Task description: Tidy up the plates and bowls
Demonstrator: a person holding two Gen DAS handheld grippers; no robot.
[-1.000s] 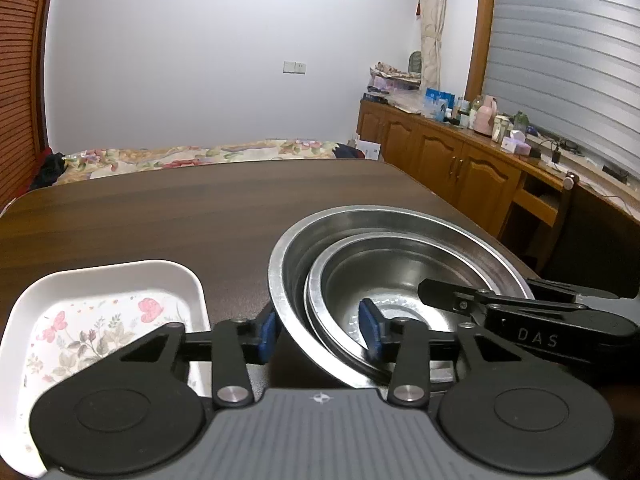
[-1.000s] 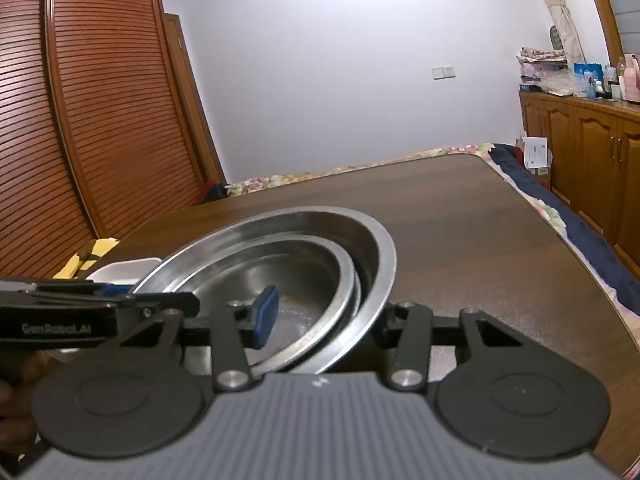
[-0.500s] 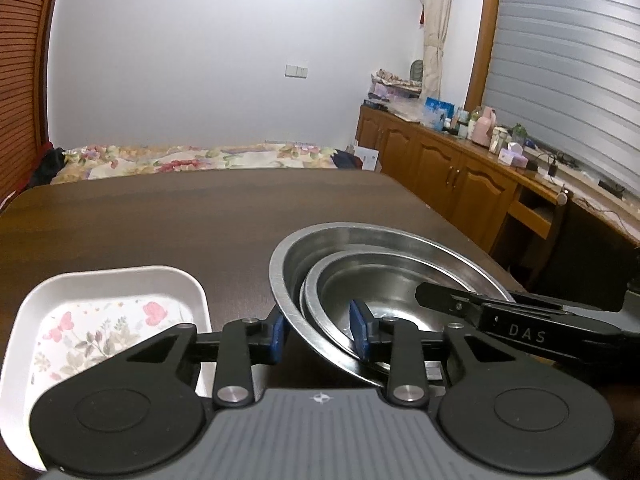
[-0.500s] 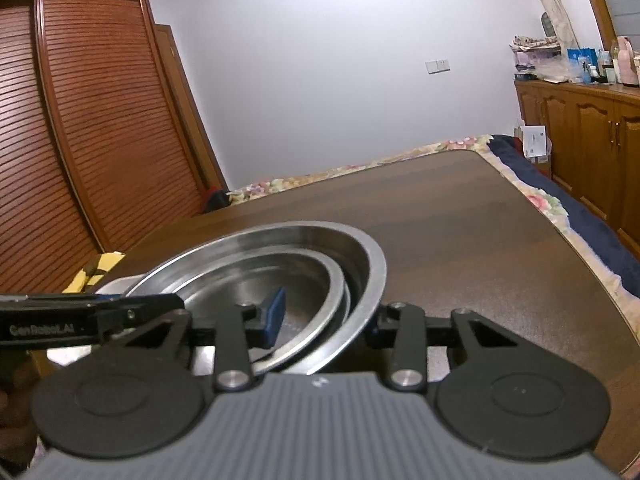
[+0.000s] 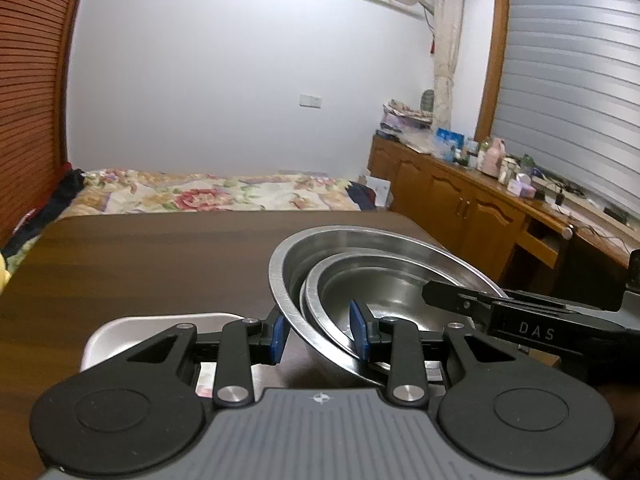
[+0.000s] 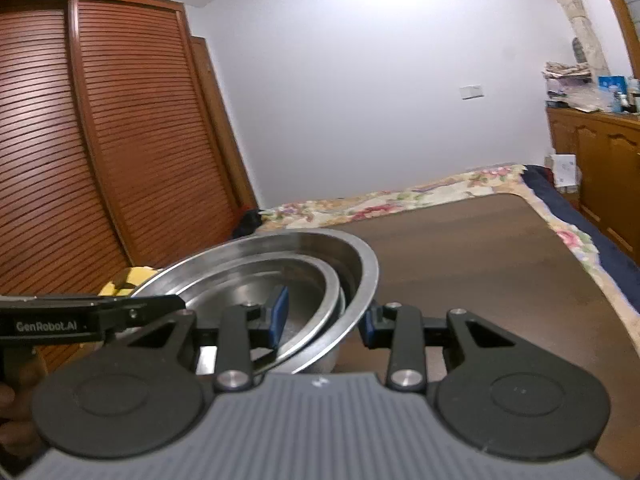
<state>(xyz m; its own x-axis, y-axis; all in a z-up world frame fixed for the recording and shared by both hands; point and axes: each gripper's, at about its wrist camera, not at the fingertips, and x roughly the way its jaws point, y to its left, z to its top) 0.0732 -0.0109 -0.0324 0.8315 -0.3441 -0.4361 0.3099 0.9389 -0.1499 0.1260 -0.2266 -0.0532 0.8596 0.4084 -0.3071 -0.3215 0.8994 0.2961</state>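
**Both claws on the nested steel bowls**

My left claw (image 5: 319,334) is clamped over the near rims of the stack: one blue pad outside the large steel bowl (image 5: 304,248), the other inside the smaller steel bowl (image 5: 384,296) nested in it. The stack sits low and right of centre in the left wrist view, tilted up off the dark wooden counter (image 5: 140,264). Its underside is hidden behind my own linkage. The white tray (image 5: 160,322) at lower left is mostly covered by the claw body, so only a rim and a sliver of its floral print show.

The right wrist view shows the opposite edge: my right claw (image 6: 322,316) grips the same two rims, its outer pad partly hidden behind the large bowl's wall. The tray is not visible there. The other claw's black arm crosses each view, lettered differently, at middle right and middle left.
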